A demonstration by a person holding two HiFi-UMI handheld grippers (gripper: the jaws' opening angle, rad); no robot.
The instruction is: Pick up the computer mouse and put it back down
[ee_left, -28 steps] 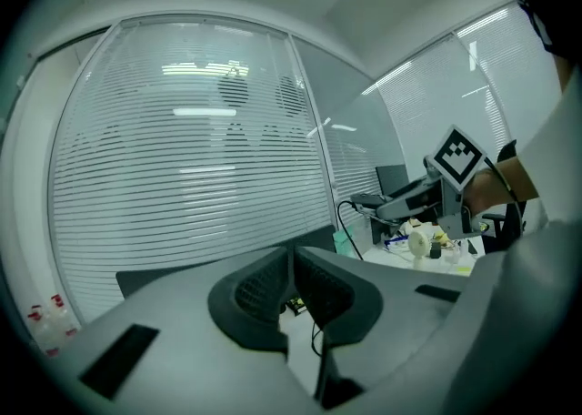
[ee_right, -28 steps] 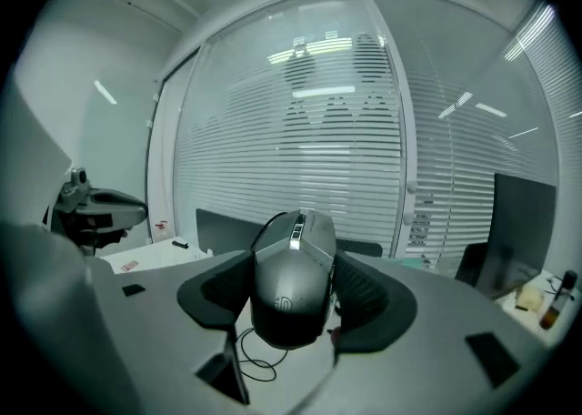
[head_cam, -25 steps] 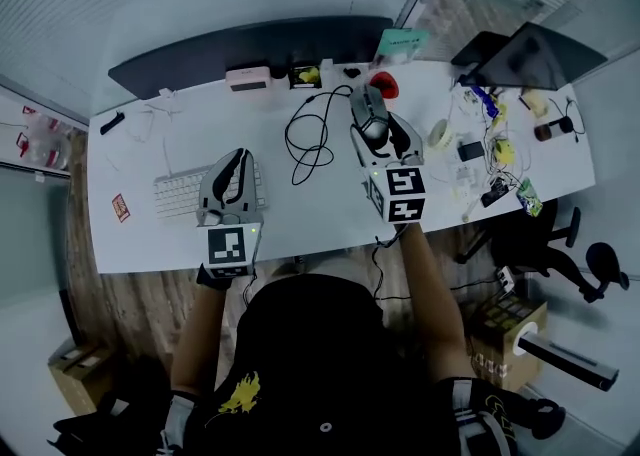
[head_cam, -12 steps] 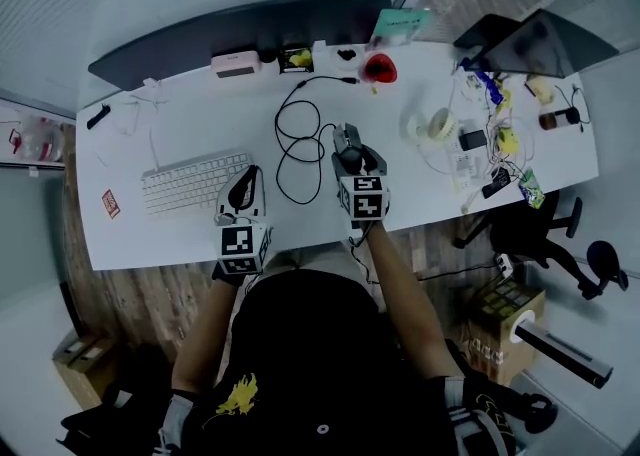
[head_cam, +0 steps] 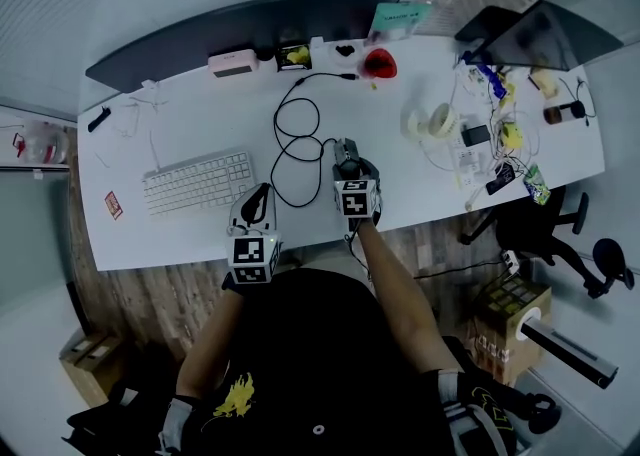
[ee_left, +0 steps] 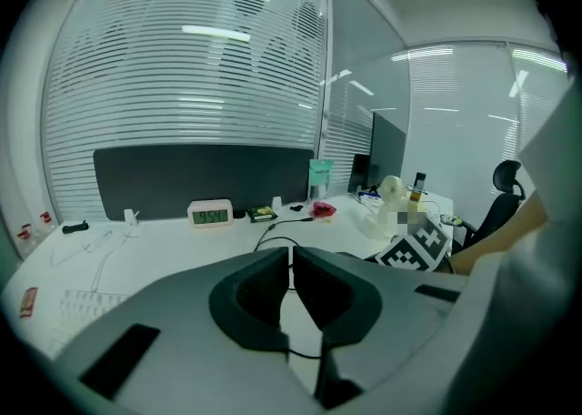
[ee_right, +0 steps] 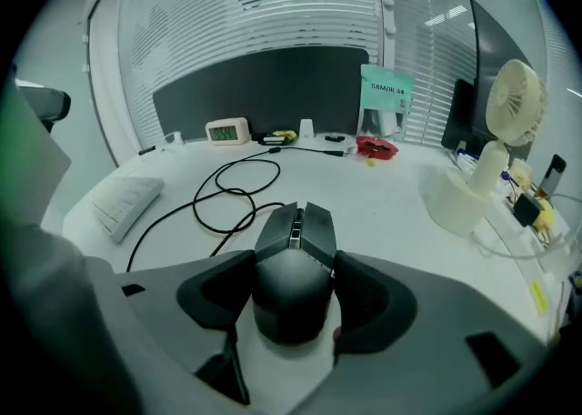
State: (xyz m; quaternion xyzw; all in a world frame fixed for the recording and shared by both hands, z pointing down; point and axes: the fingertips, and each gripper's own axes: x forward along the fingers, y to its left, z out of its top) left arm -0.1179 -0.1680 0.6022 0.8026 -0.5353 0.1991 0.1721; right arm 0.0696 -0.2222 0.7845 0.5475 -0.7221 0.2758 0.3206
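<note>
Right gripper has lowered the mouse deskward; left gripper lower too

A white desk stands against a dark partition panel below slatted blinds. A white keyboard lies toward the desk's left, with a small red-and-white card near the left front corner. Along the back edge sit a pale digital clock, a red object and an upright teal packet. A white desk fan stands at the right among small clutter, near a dark monitor. A black office chair and a cardboard box are on the floor at the right.
</note>
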